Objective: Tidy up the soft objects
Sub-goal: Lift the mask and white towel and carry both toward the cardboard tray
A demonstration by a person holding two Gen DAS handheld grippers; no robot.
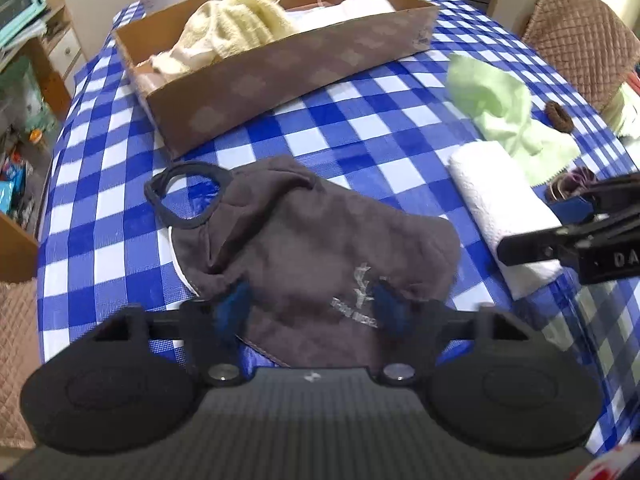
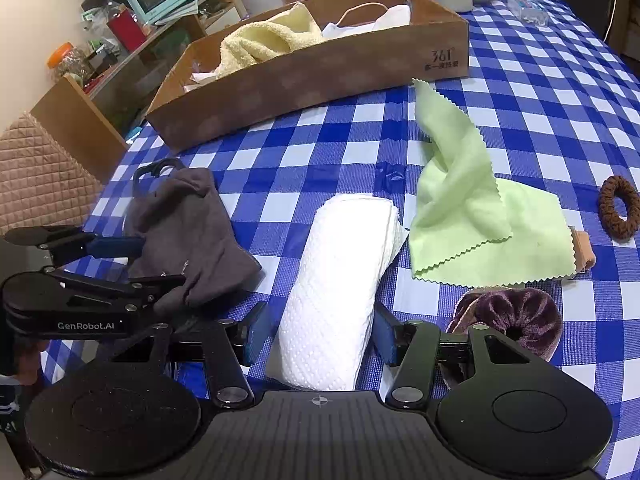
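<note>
- soft objects are split between the cardboard box (image 1: 280, 76) and the checked tablecloth (image 1: 360, 128); in the left wrist view the box already holds a pale yellow towel (image 1: 236, 28) and white cloth (image 1: 360, 6), so part of the sorting looks done.
- same view: the left gripper (image 1: 310, 308) stands wide, its blue pads either side of the near edge of a grey cloth mask (image 1: 304, 232) that lies flat on the table; the jaws have not closed on it.
- same view: well outside the box lie a folded white towel (image 1: 500, 216), a green cloth (image 1: 500, 108) and a brown hair tie (image 1: 559, 117).
- right wrist view: the right gripper (image 2: 322, 334) is also wide, straddling the near end of the white towel (image 2: 340, 280), which rests on the table ungripped.
- same view: the green cloth (image 2: 480, 216), the brown hair tie (image 2: 619, 206), a purple velvet scrunchie (image 2: 516, 320) and the grey mask (image 2: 188, 232) all lie outside the box (image 2: 320, 72).
- judgement: at least five items remain to be moved; two grasps appear about to start.
</note>
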